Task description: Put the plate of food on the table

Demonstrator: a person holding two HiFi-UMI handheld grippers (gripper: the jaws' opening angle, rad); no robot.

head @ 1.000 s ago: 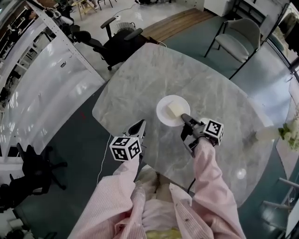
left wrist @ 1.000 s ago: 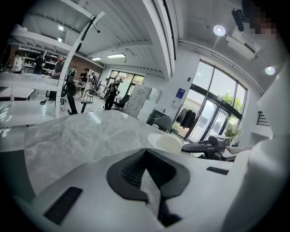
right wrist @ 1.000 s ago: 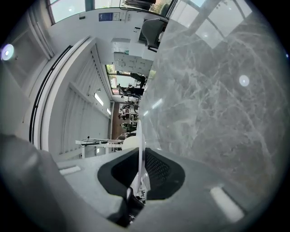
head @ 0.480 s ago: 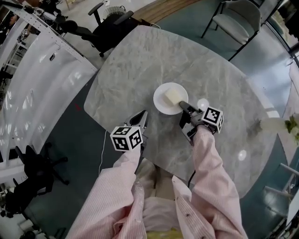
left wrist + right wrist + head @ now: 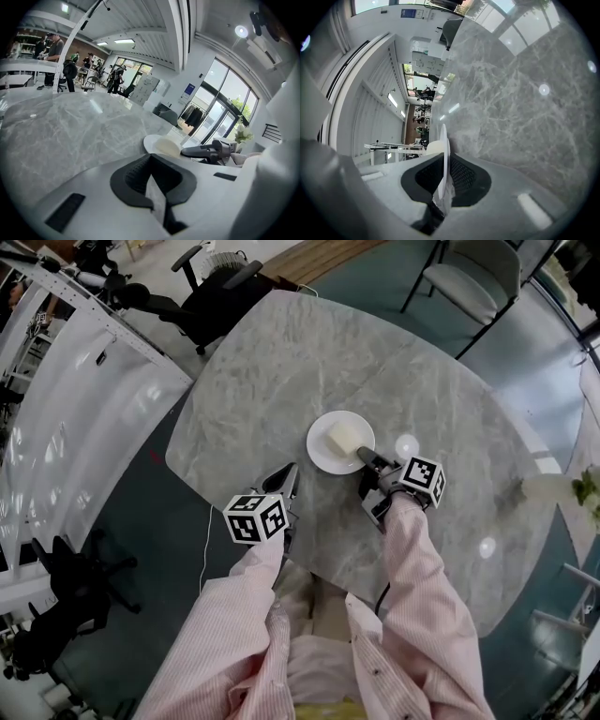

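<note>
A white plate (image 5: 323, 451) carrying a pale yellow block of food (image 5: 345, 438) sits level at the marble table (image 5: 281, 371), near its front middle. I cannot tell whether it rests on the top. My right gripper (image 5: 367, 458) is shut on the plate's near right rim. In the right gripper view the rim (image 5: 445, 140) runs edge-on between the two dark pads (image 5: 461, 174), with the food (image 5: 432, 147) behind it. My left gripper (image 5: 287, 476) hovers left of the plate with its jaws together and nothing in them. The left gripper view shows the plate (image 5: 152, 142) and the right gripper (image 5: 206, 151) ahead.
A black office chair (image 5: 202, 301) stands beyond the table's far left edge and a grey chair (image 5: 478, 282) at the far right. White flowers (image 5: 586, 488) are at the right edge. A white partition (image 5: 84, 418) lies to the left. The table's front edge (image 5: 309, 563) is close to my body.
The head view has shifted a little. The right gripper keeps its hold on the plate, which stays at about the same spot on the table. The left gripper holds its place.
</note>
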